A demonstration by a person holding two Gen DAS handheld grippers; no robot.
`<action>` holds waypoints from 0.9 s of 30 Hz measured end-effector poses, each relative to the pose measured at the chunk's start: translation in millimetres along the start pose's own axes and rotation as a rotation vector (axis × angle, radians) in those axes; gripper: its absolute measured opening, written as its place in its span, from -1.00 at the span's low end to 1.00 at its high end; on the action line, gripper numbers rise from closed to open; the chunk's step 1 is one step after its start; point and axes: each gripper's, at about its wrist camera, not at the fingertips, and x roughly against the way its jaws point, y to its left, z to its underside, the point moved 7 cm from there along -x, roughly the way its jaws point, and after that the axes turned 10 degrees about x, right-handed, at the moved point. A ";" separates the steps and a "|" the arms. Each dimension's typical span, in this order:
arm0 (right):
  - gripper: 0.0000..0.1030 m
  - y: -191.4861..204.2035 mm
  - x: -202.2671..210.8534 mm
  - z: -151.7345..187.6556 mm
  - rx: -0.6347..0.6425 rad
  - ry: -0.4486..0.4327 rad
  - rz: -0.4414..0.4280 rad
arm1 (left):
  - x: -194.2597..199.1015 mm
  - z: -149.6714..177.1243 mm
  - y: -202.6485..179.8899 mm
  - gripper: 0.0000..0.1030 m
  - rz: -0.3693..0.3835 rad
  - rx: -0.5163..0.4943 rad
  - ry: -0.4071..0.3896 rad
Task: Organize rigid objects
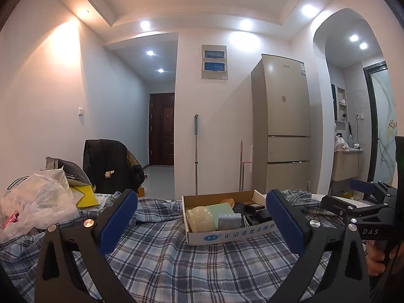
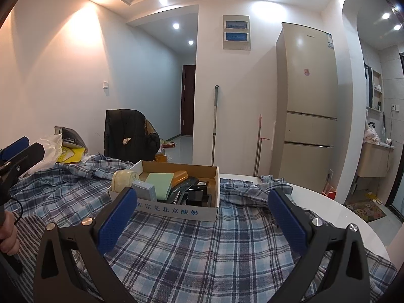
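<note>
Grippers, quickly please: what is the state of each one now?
Left gripper: open, holding nothing, above the blue plaid cloth.
Right gripper: open, holding nothing, facing the shallow cardboard box.

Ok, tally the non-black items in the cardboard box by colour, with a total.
Cream: 1, the round container
Pale green: 1, the flat box
Grey: 1, the small box
Tan: 1, the rounded block
Total: 4
</note>
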 end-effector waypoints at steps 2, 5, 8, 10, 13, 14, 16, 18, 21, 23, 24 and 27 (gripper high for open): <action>1.00 0.3 -0.3 0.0 0.003 0.002 0.001 | 0.1 -0.5 0.2 1.00 0.005 0.006 -0.003; 1.00 0.5 -0.7 0.1 0.005 0.003 0.001 | -1.7 -0.3 -1.2 1.00 0.006 0.004 -0.002; 1.00 0.1 -1.0 0.4 0.001 0.006 0.001 | -1.7 0.7 -1.2 1.00 0.001 -0.006 0.001; 1.00 0.5 -0.7 0.4 -0.004 0.006 0.001 | -1.2 1.0 -1.3 1.00 0.001 -0.007 0.000; 1.00 1.7 0.2 0.2 -0.003 0.003 0.002 | -0.9 1.0 -1.0 1.00 0.001 -0.004 0.000; 1.00 1.9 -0.2 0.2 0.000 0.004 0.002 | -0.8 0.8 -1.0 1.00 0.002 -0.003 -0.001; 1.00 2.7 0.1 -0.2 0.005 0.002 0.004 | -0.1 0.0 -1.2 1.00 0.004 0.000 -0.005; 1.00 2.8 1.2 -0.8 0.008 -0.004 0.005 | -0.3 0.3 -1.0 1.00 0.003 -0.001 -0.002; 1.00 2.5 1.2 -1.3 0.010 -0.006 0.008 | 0.9 0.0 -1.3 1.00 0.002 -0.002 0.000; 1.00 2.8 1.0 -1.4 0.010 -0.006 0.008 | 1.3 -0.3 -1.5 1.00 0.003 -0.002 -0.002; 1.00 2.9 1.1 -1.3 0.010 -0.006 0.008 | 1.1 -0.4 -1.5 1.00 0.003 -0.003 -0.002; 1.00 2.7 1.5 -1.4 0.011 -0.006 0.008 | 1.3 -1.0 -1.7 1.00 0.003 -0.003 -0.002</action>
